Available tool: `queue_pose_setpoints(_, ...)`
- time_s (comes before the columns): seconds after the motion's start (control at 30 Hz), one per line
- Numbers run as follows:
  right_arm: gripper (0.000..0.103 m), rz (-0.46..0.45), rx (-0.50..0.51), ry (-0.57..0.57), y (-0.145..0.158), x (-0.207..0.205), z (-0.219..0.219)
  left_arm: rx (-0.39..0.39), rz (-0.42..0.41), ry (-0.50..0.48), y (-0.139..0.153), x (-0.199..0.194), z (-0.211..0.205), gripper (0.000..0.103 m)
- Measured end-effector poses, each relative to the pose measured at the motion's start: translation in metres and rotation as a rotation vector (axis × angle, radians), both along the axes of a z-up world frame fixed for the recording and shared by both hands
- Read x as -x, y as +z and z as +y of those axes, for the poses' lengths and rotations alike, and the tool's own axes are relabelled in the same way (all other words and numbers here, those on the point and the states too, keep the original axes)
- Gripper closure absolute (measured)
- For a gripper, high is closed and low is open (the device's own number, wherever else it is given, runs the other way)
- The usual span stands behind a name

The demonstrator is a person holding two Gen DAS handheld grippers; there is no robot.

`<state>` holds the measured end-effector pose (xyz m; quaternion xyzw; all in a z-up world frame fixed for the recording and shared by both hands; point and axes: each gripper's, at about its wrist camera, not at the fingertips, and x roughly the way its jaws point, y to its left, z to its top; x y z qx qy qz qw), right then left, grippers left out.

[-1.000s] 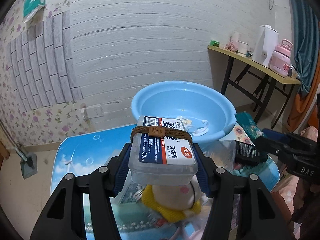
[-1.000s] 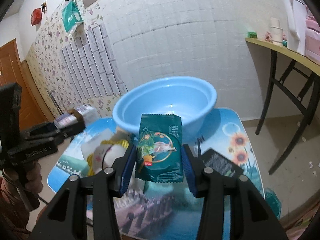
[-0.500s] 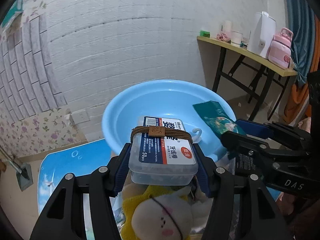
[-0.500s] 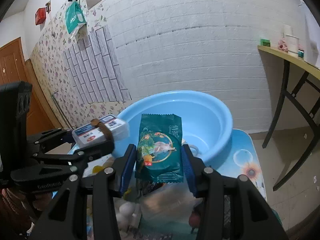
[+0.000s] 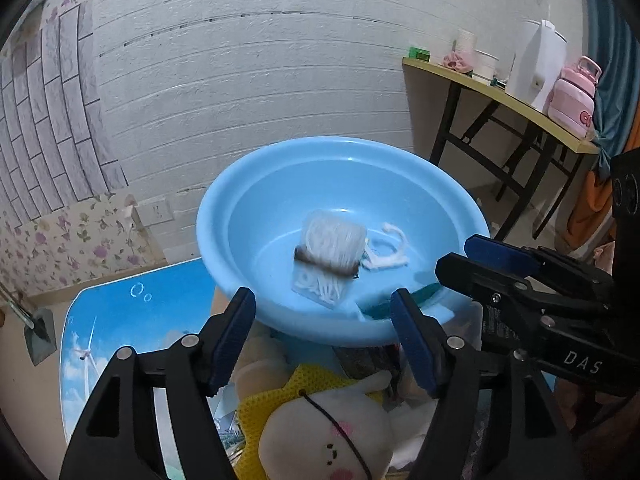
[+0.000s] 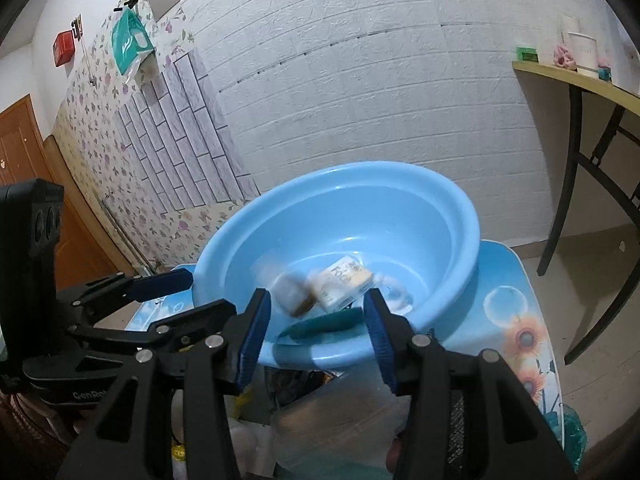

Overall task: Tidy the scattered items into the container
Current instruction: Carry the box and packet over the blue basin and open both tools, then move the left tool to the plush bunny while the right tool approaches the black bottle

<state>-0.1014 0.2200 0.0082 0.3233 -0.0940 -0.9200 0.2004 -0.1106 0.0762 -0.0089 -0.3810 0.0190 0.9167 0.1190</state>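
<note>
Plush toy [image 5: 328, 436] beneath left tool [image 5: 323, 336], side table [image 5: 500, 92] beyond basin [image 5: 248, 208]

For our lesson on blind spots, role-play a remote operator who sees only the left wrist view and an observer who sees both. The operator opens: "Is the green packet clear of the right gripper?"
Observer: Yes. In the right wrist view the green packet lies flat inside the basin, and the right gripper has nothing between its pads.
Operator: I see only white sticks through the box. Any label?
Observer: Yes, printed lettering shows on the box, though it is blurred.
Operator: What is right of the basin?
Observer: A sunflower print on the tabletop.
</note>
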Motion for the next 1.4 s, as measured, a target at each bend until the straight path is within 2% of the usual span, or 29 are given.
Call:
queue_pose_setpoints(0.1,0.054,0.000,-0.004,0.000,0.001,-0.004,0.000,0.010,0.006,-0.002,0.000,-0.008,-0.003,0.029)
queue_pose_setpoints(0.17,0.054,0.003,-0.008,-0.002,0.003,-0.007,0.000,0.014,0.012,0.004,0.001,-0.013,-0.006,0.021)
queue_pose_setpoints(0.33,0.054,-0.004,-0.028,-0.010,0.006,-0.016,-0.001,-0.021,0.018,0.044,0.006,-0.025,-0.026,0.012)
queue_pose_setpoints(0.6,0.053,-0.069,-0.061,-0.026,-0.006,-0.035,-0.002,-0.035,0.016,0.109,0.004,-0.053,-0.059,0.009)
queue_pose_setpoints(0.93,0.053,-0.101,-0.098,-0.054,-0.014,-0.063,0.003,-0.052,-0.029,0.174,-0.017,-0.084,-0.093,0.009)
queue_pose_setpoints(1.2,0.053,-0.131,-0.117,-0.067,-0.025,-0.077,0.008,-0.018,-0.028,0.165,-0.028,-0.100,-0.092,0.009)
queue_pose_setpoints(1.4,0.053,-0.154,-0.133,-0.100,-0.033,-0.083,0.020,-0.046,-0.046,0.130,-0.030,-0.102,-0.085,0.009)
